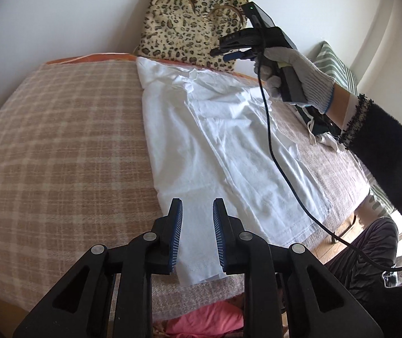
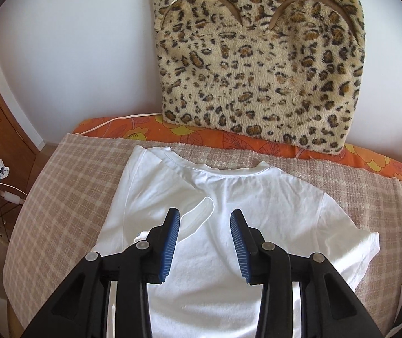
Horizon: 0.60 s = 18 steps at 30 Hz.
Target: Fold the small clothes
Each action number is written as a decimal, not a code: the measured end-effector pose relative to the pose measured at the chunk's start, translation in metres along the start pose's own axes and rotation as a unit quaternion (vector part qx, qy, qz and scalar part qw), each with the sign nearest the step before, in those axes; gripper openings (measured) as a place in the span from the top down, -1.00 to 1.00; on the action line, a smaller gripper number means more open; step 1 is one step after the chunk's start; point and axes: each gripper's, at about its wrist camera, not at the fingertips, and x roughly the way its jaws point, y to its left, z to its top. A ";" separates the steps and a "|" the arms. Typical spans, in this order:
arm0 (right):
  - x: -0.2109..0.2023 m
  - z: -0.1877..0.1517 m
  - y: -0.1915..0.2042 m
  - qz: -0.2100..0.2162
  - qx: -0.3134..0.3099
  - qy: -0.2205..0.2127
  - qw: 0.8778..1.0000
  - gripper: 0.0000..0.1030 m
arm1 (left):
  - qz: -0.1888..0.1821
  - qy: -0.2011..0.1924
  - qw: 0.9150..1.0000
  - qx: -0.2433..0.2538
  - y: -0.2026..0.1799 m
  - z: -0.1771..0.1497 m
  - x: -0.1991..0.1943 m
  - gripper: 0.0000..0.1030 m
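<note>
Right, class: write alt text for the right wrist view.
A white T-shirt lies flat on a checked blanket, with the open, empty right claw above it. A leopard-print cushion leans against the wall behind.

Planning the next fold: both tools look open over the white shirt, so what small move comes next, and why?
Probably lower the right tool to pinch the unfolded right sleeve. The white shirt has its left side folded in already, and both tools hang open, holding nothing.

Checked blanket [image 1: 60, 140] left of white T-shirt [image 1: 215, 146] lay bare, free passage. Leopard cushion [image 2: 260, 64] blocked far edge. Dark clothes pile [image 1: 320, 125] and cable [image 1: 268, 129] cluttered right side.
</note>
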 end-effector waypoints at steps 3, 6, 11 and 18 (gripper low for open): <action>-0.024 -0.014 -0.008 0.007 0.008 -0.014 1.000 0.22 | 0.011 0.001 1.000 0.000 0.002 0.000 0.003 0.60; -0.048 -0.027 -0.019 0.010 0.021 -0.029 0.999 0.20 | 0.014 0.003 1.000 0.015 -0.005 -0.001 0.007 0.60; -0.080 -0.053 -0.039 0.007 0.034 -0.048 0.998 0.18 | 0.012 0.004 0.999 0.044 -0.024 -0.003 0.010 0.60; -0.119 -0.088 -0.087 0.001 0.071 -0.063 0.995 -0.17 | -0.004 -0.001 0.996 0.087 -0.064 0.004 0.021 0.60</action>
